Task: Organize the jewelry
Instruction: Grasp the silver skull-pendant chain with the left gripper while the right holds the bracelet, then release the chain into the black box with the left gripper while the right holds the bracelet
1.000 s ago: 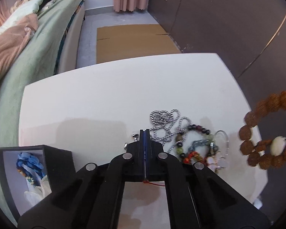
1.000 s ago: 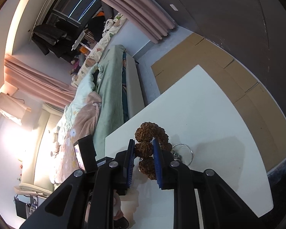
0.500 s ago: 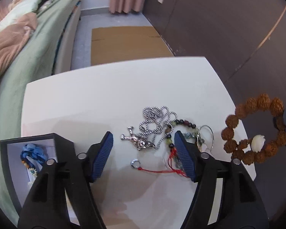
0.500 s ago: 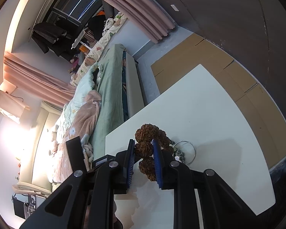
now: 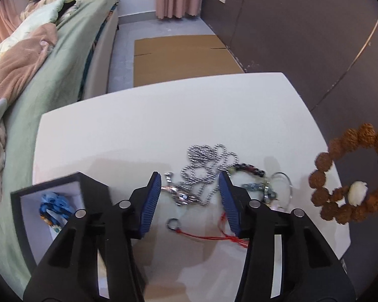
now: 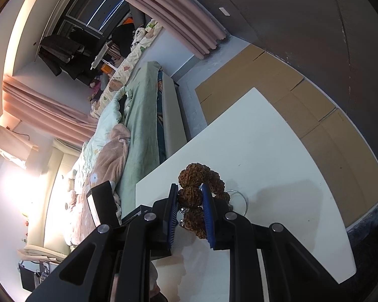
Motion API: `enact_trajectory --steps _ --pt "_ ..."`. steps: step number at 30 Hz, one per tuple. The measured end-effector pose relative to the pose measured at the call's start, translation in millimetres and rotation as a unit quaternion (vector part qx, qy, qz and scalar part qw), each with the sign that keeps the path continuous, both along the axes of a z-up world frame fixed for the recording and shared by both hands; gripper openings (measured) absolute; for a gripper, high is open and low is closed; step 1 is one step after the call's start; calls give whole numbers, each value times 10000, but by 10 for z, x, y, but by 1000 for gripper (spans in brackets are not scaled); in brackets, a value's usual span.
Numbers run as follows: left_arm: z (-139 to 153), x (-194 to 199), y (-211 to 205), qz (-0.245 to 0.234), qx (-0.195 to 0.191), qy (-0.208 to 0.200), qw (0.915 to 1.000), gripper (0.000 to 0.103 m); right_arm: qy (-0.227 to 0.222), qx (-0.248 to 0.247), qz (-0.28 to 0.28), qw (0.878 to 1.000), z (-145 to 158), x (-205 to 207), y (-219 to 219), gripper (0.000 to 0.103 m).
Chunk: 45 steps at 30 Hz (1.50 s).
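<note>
1. Jewelry lies in a tangle on the white surface [image 5: 143, 130]: a thin red cord with a small metal ring [image 5: 173, 224] lies nearest the left gripper [image 5: 189, 201], and just beyond it a silver bead-chain necklace [image 5: 206, 161] is heaped against a dark mixed-bead bracelet [image 5: 249, 170].
2. Its blue-padded fingers [image 5: 150, 202] stand apart over the red cord and the chain, pressing on nothing; they have just been closing in from a wider spread. A second ago they were shut together, low over the cord.
3. To its left stands an open black box with a pale lining [image 5: 30, 201], a blue braided piece [image 5: 54, 202] already inside.
4. On the right, the right gripper [image 6: 189, 214] is clamped on a brown knobbly seed-bead bracelet [image 5: 350, 176], held up off the surface, just as a second ago.
5. I'd judge the step in hand is picking the next piece; the fingers need to drop and pinch one strand cleanly, then carry it to the box.
6. Farther off are a bed with green bedding [image 5: 63, 63] and flattened cardboard [image 5: 184, 58] on the floor.
</note>
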<state>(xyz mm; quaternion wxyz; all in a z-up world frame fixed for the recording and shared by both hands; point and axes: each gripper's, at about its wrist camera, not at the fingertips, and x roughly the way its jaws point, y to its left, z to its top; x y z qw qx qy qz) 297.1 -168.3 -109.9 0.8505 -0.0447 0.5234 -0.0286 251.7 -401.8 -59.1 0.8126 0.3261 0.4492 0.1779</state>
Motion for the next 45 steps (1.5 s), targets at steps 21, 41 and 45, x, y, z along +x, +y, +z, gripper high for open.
enact_trajectory --steps 21,41,45 --pt "-211 28 184 847 -296 573 9943 40 15 277 -91 9996 -15 -10 -173 19" --pt "389 -142 226 583 -221 87 9980 14 -6 398 -28 9992 14 -47 -183 19" --pt "727 -235 306 518 -220 -193 9982 14 -92 451 60 9989 45 -40 -111 19"
